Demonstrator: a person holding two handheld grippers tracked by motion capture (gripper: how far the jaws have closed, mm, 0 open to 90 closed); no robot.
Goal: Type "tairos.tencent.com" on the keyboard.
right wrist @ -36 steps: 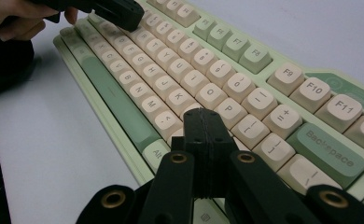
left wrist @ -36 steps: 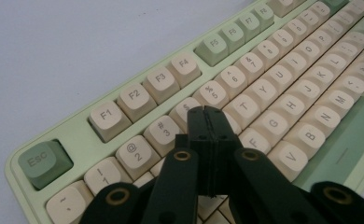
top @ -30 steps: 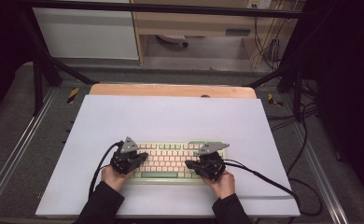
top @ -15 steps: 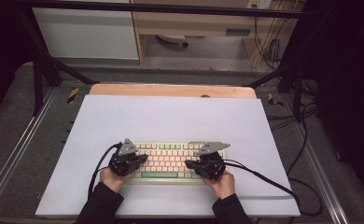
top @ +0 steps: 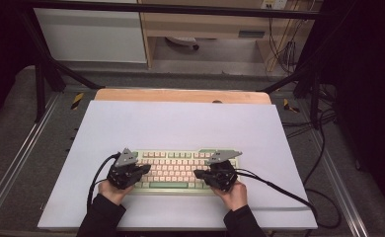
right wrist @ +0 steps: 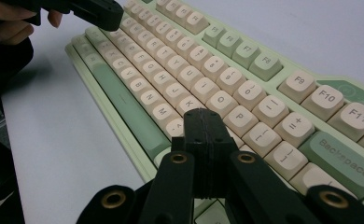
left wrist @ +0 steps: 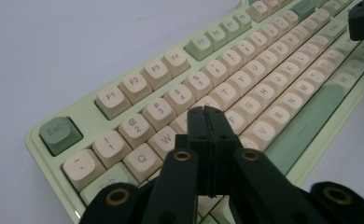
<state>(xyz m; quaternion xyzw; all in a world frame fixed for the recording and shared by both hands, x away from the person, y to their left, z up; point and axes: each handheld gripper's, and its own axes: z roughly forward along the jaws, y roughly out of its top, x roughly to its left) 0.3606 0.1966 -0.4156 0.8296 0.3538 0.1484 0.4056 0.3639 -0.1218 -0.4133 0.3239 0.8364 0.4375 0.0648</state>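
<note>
A dim workroom surrounds a dark metal frame (top: 42, 84); pale cabinet fronts (top: 89, 34) and loose black cables (top: 284, 47) stand behind it. Inside the frame sits a counter topped with a white rectangular sheet (top: 180, 123), with a strip of light wooden board (top: 180, 95) showing along its far edge. Yellow-and-black tape marks (top: 77, 100) lie on the grey ledges at either side.

The pale green keyboard with cream and sage keycaps (top: 173, 169) lies flat on the near half of the sheet, its long side running across the counter. Nothing else rests on the sheet near it, and nothing stands between the grippers and the keys.

The left gripper (left wrist: 207, 114) has its fingers pressed together with nothing between them, the tips poised over the letter rows near the W and E keys; whether they touch a key cannot be told. The right gripper (right wrist: 202, 116) likewise has its fingers closed and empty, over the keys beside K and the comma key. In the high view the left gripper (top: 142, 169) sits at the keyboard's left end and the right gripper (top: 199, 174) at its right end, each held by a hand (top: 235, 191) in a dark sleeve. A black cable (top: 279, 190) trails off to the right.

Against the earlier pictures, the keyboard and both grippers show no visible change of position.
</note>
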